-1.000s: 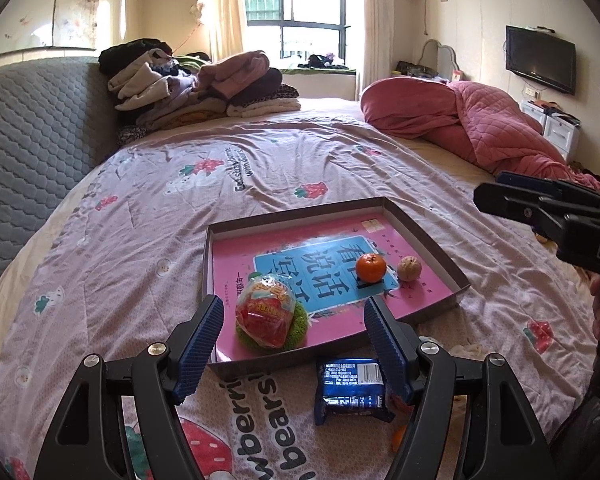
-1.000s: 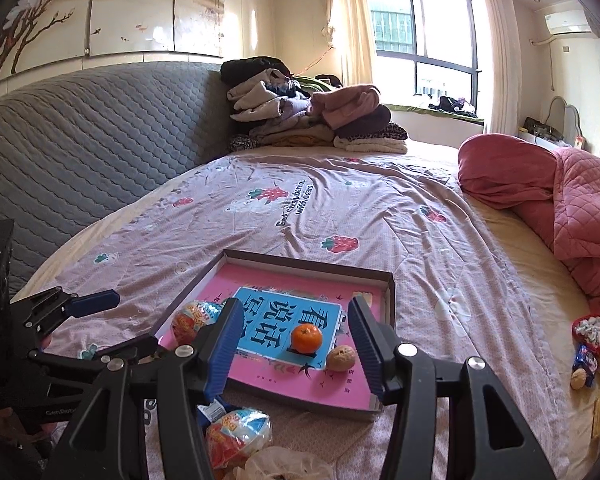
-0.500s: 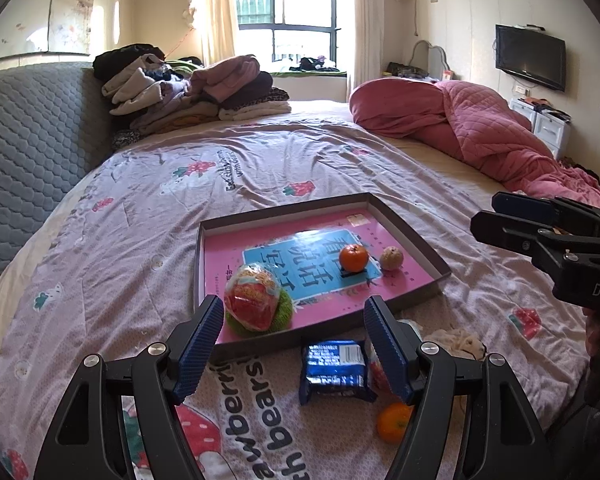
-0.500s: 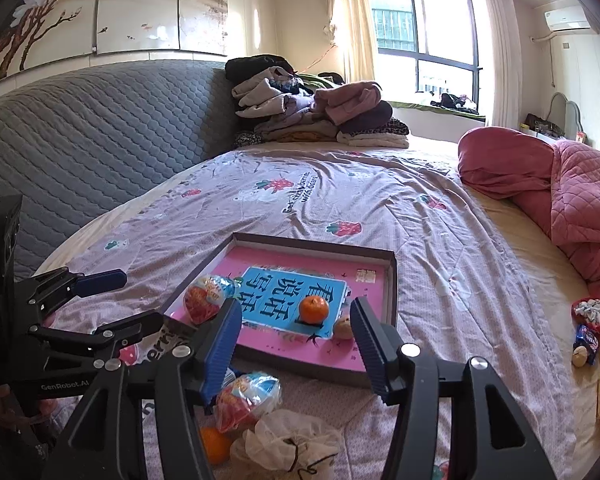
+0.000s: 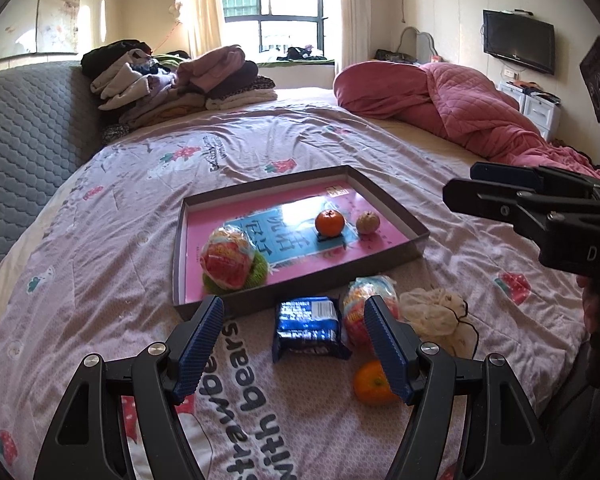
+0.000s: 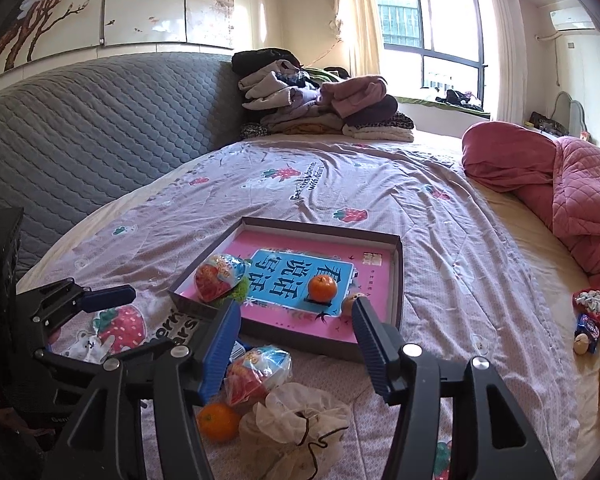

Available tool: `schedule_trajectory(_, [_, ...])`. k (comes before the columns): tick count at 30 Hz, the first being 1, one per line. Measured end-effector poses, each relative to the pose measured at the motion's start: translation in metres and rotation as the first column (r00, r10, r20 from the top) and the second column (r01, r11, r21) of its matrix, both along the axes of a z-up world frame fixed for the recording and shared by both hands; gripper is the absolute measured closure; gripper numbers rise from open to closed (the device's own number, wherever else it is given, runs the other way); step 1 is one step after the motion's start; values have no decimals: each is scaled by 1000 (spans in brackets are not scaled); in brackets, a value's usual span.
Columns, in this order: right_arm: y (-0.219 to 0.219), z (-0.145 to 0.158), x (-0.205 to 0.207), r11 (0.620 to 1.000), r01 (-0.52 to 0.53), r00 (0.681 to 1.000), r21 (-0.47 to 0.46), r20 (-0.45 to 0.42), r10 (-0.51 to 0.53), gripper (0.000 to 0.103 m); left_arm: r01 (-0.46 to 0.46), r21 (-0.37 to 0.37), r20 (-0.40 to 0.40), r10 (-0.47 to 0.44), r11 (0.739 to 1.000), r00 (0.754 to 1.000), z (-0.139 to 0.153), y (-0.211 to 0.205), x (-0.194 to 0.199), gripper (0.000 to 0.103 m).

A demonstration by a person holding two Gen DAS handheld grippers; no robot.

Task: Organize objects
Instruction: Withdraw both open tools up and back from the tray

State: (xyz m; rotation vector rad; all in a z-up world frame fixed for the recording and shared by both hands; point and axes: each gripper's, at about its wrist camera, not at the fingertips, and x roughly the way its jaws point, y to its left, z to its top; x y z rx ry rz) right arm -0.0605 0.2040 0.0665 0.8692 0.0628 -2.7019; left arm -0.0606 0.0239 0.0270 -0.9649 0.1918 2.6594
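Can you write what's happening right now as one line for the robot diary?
stage: reaching | left gripper: open, empty, over blue packet | right gripper: open, empty | tray: orange, walnut, snack bag

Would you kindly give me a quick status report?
Both tools open, empty: left, right. Blue snack packet lies outside the tray. Path clear.

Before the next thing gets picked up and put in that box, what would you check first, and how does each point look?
1. Left hand-held gripper open, empty: ok.
2. Right hand-held gripper open, empty: ok.
3. Free space in the tray, which holds an orange, a walnut and a snack bag: ok.
4. Blue packet lies between the left fingers' line, uncovered: ok.
5. Loose orange partly behind a finger in the left view: not ok.
6. Mesh pouch string clear of neighbours: cannot tell.
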Motion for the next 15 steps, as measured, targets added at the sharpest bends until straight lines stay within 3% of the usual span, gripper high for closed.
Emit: schedule_trajectory(15, [4,-10,13,1000,14,1000,-8,25,-14,45,20,-7,20,-20,1000,1000,-7,6,15,29])
